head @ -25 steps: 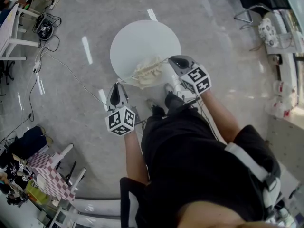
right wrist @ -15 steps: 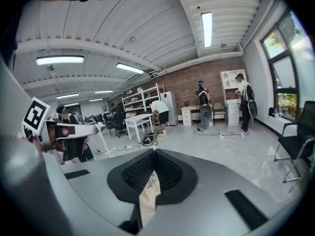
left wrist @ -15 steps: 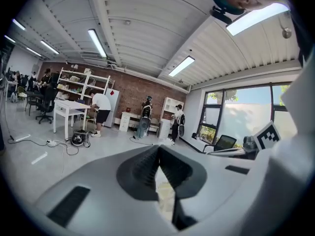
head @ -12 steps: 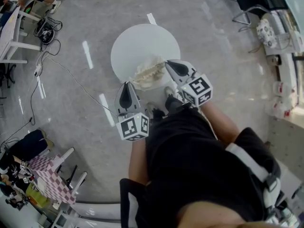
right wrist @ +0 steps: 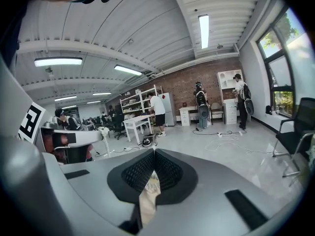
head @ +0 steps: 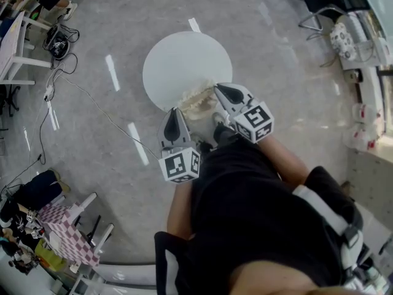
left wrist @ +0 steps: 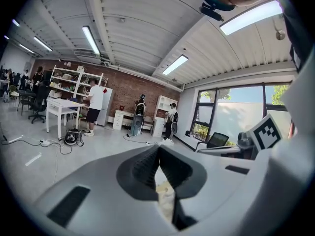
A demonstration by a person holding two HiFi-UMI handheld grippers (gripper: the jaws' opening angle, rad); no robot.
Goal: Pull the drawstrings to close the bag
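Observation:
A cream drawstring bag lies bunched at the near edge of the round white table. My left gripper is at the bag's near left, my right gripper at its right. In the left gripper view the left gripper is shut, with a cream drawstring pinched low between the jaws. The right gripper is likewise shut on a cream drawstring that hangs down from its jaws. Both gripper views look out level across the room, so the bag itself is hidden there.
Cables and a power strip trail over the grey floor at the left. A white desk stands at the far left, black chairs at the top right, a checkered box at the lower left. People stand by desks across the room.
My left gripper has swung right, closer to the right gripper. The bag has slid toward the table's near edge and looks more bunched.

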